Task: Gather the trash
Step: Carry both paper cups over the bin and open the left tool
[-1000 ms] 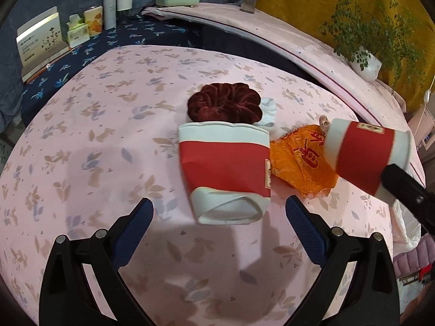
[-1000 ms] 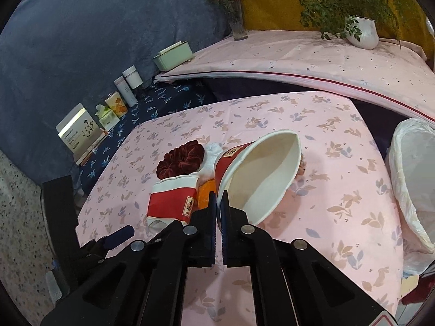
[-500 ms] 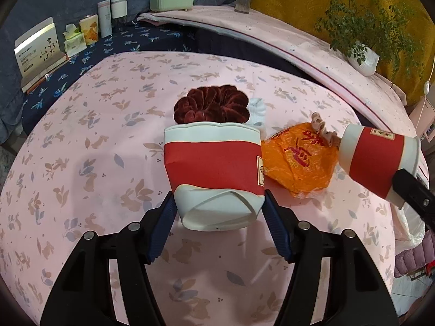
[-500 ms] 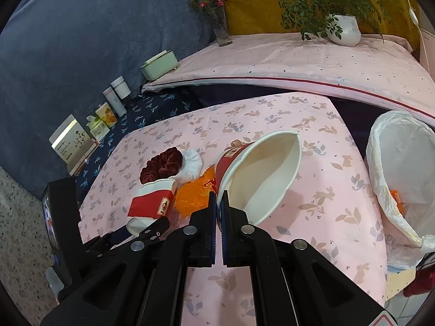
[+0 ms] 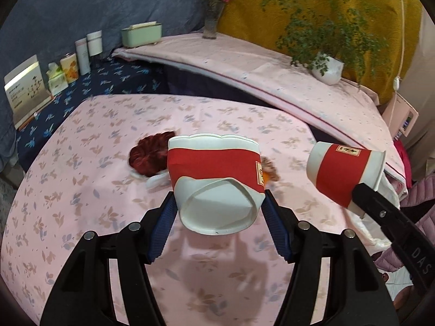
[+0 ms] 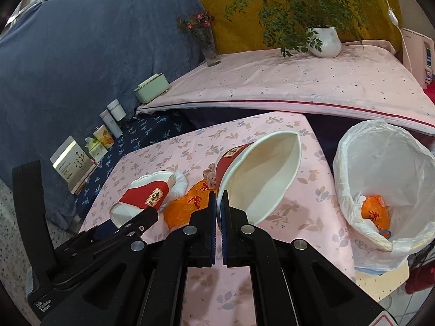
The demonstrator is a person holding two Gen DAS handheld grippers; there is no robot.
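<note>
A squashed red-and-white paper cup point(image 5: 214, 179) hangs above the pink tablecloth point(image 5: 81, 190), with my left gripper point(image 5: 218, 205) shut on its sides. A second red-and-white cup point(image 6: 261, 179) is held by its rim in my shut right gripper point(image 6: 218, 198), its mouth facing the camera. This cup point(image 5: 345, 171) shows at the right of the left wrist view. An orange wrapper point(image 6: 187, 203), a dark red scrunchie point(image 5: 146, 157) and a white tissue point(image 6: 180, 183) lie on the table below. A bin lined with a white bag point(image 6: 380, 149) stands at the table's right edge and holds another orange wrapper point(image 6: 376, 212).
A raised pink-covered ledge point(image 6: 299, 81) behind the table carries a potted plant point(image 6: 323, 42), a flower vase point(image 6: 209, 49) and a green box point(image 6: 151, 91). Small boxes and bottles point(image 5: 73, 62) line the dark blue cloth at the back left.
My left gripper closed on the squashed cup and lifted it off the table. My right gripper carried its cup to the right, and the bin came fully into view.
</note>
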